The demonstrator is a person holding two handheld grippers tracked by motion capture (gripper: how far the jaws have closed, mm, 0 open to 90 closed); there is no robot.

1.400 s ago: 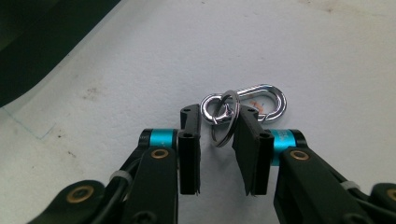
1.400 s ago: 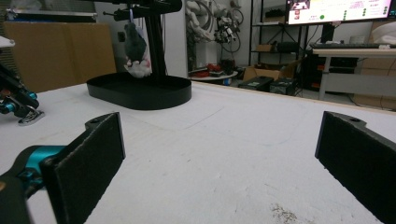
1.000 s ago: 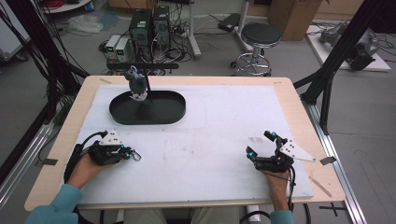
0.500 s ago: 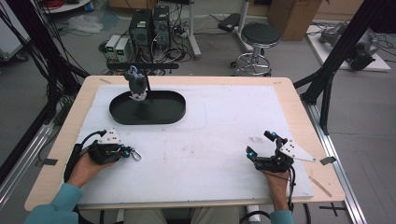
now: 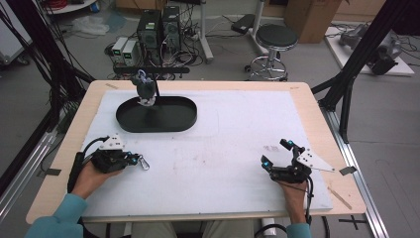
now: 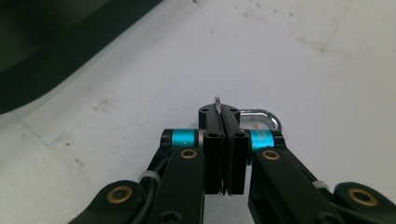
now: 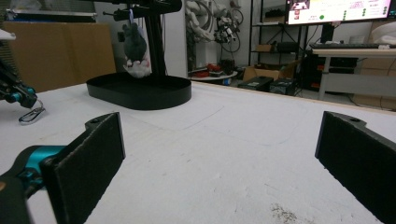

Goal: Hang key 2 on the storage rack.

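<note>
Left claw [image 5: 134,159] has just been closing and now pinches a silver carabiner clip [image 5: 144,162] low over the white desk [image 5: 223,148]; right claw [image 5: 277,154] rests wide, nothing in it.

Between my left gripper's [image 6: 225,154] matt black fingers [image 6: 212,161] I see a shiny metal carabiner [image 6: 261,117], smooth and bright. Beyond them the worktop [image 5: 237,148] carries a white, slightly rough, stained matt sheet over pale wood edging. Farther off, the tray [image 5: 156,115] looks matt black plastic, the mouse toy [image 7: 135,46] soft grey plush.

Left tongs [image 6: 226,122] now clamped on carabiner [image 6: 261,119]
</note>
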